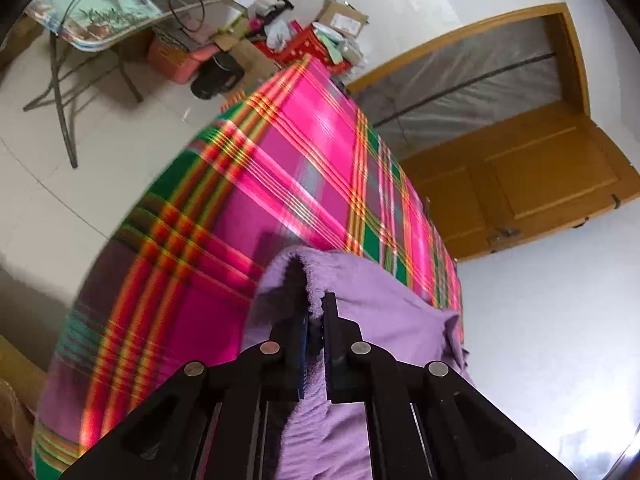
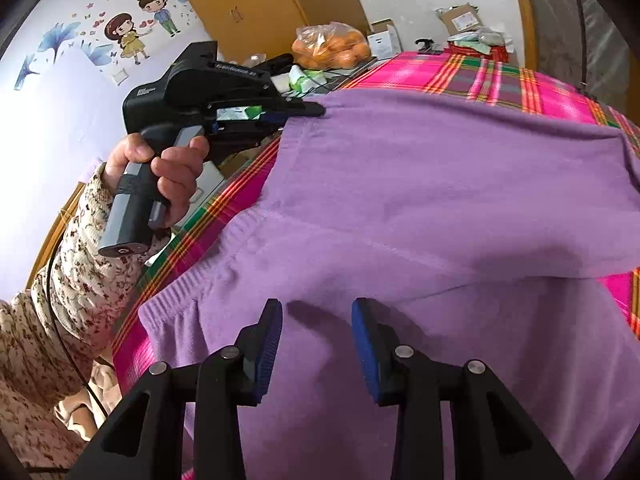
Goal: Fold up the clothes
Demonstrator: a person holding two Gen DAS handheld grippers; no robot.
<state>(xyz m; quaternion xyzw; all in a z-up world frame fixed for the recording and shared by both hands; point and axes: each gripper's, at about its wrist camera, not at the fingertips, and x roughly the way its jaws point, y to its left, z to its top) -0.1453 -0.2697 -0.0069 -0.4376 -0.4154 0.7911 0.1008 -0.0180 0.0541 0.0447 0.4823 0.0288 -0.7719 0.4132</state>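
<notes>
A purple knit sweater [image 2: 420, 200] with a ribbed hem lies spread over the plaid tablecloth [image 2: 520, 80] — pink, green and orange — with one layer already folded across the body. The left gripper [image 1: 314, 308] is pinched tight on a raised edge of the sweater, lifting it off the cloth; in the right wrist view a hand [image 2: 160, 168] in a floral sleeve grips its handle at the table's left edge. The right gripper [image 2: 316, 312] hovers just over the sweater's near part, jaws apart, holding nothing. A bag of oranges [image 2: 332, 46] and cardboard boxes [image 2: 460, 16] sit at the far end — well apart from the sweater.
</notes>
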